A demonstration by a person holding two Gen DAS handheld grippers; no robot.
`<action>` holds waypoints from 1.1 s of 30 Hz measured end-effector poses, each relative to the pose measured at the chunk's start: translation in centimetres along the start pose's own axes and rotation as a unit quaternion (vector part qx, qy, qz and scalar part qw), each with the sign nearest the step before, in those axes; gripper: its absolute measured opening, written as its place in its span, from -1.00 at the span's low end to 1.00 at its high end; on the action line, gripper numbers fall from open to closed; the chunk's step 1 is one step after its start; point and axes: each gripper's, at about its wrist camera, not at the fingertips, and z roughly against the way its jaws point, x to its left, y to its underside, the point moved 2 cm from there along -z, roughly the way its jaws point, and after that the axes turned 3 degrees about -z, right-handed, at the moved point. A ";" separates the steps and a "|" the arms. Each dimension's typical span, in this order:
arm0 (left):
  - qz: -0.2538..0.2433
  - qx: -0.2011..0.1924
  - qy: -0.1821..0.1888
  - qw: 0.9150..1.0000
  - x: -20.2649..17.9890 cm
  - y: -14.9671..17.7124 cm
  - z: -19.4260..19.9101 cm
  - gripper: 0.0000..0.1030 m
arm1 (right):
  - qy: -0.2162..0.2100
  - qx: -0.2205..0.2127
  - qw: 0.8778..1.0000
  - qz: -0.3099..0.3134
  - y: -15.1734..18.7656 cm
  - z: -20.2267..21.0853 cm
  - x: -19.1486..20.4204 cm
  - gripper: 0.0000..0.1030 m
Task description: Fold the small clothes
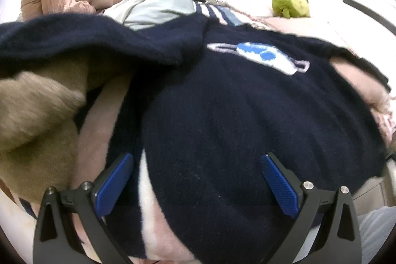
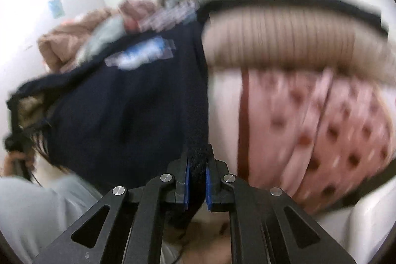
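Observation:
A small navy knit sweater [image 1: 222,115] with a white and blue planet motif lies spread on the bed. My left gripper [image 1: 198,165] is open, its blue pads [image 1: 279,184] standing wide apart just above the sweater's near part. In the blurred right wrist view my right gripper [image 2: 197,162] is shut on the navy sweater's edge [image 2: 196,147]; the rest of the sweater [image 2: 123,103] hangs to the left.
A tan fleece garment [image 1: 37,120] lies left of the sweater. A pile of clothes [image 1: 148,4] and a green plush toy [image 1: 290,3] sit at the back. A pink dotted cloth [image 2: 321,135] and a ribbed beige garment [image 2: 284,41] lie to the right.

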 end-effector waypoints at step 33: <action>0.023 -0.185 -0.074 0.980 12.5 -8.7 15.0 -0.73 | -0.174 -0.132 0.973 0.074 -11.6 1.9 13.9 0.11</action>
